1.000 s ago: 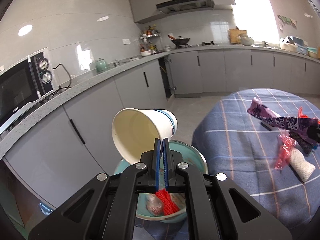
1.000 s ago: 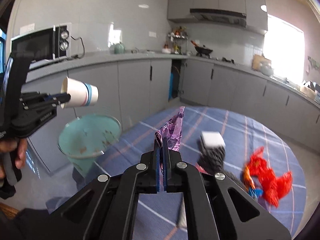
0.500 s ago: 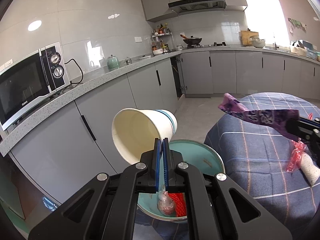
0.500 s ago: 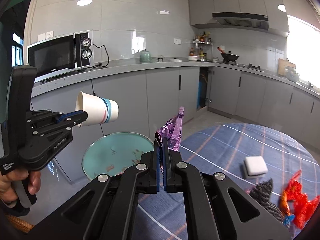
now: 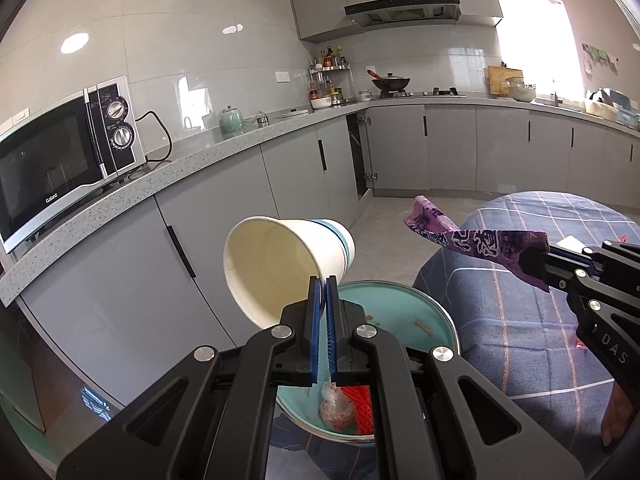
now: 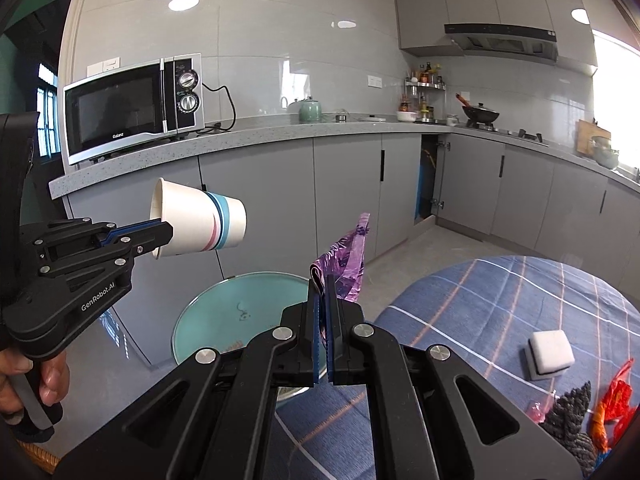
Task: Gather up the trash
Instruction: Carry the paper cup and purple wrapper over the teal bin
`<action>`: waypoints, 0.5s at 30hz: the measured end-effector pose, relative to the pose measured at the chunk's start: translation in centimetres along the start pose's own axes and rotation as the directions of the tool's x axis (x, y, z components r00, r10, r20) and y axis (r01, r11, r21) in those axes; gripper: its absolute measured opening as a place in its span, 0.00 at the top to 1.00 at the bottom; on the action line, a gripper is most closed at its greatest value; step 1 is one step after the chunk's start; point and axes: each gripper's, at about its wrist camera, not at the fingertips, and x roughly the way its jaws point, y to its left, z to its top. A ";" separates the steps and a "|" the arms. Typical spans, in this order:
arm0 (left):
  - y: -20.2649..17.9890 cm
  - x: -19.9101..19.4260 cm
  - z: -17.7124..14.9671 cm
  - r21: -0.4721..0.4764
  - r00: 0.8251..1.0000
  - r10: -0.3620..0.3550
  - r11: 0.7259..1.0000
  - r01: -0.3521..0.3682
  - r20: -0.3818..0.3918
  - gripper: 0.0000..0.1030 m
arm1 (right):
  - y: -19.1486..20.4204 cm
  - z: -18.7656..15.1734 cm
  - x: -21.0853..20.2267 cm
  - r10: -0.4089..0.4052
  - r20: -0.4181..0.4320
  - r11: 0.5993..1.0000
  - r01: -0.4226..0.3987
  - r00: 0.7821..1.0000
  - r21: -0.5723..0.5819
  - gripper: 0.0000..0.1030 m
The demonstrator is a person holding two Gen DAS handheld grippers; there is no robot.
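Observation:
My left gripper is shut on the rim of a white paper cup with blue bands, held on its side above a teal trash bin. The bin holds a red net and a small clear bag. My right gripper is shut on a purple plastic wrapper that sticks up past its fingertips, near the bin. From the left wrist camera the wrapper reaches toward the bin from the right. The right wrist camera catches the cup at the left.
A round table with a blue plaid cloth stands beside the bin, carrying a white sponge, a dark knitted piece and red wrappers. Grey cabinets and a counter with a microwave run behind. A hand grips the left tool.
The right gripper has carried the purple wrapper from over the table leftward to the bin's edge. The left gripper with the cup has drifted slightly over the bin.

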 end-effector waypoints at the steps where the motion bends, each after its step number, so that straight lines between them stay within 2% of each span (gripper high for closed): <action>1: 0.0 0.0 0.0 -0.001 1.000 0.002 1.000 -0.002 0.000 0.96 | 0.1 0.1 0.2 0.001 0.000 1.000 -0.001 1.000 -0.002 0.97; 15: 0.9 0.7 0.3 -0.014 0.999 0.034 0.999 -0.034 -0.018 0.96 | 0.7 0.1 1.8 0.040 -0.011 0.999 -0.040 0.999 -0.012 0.97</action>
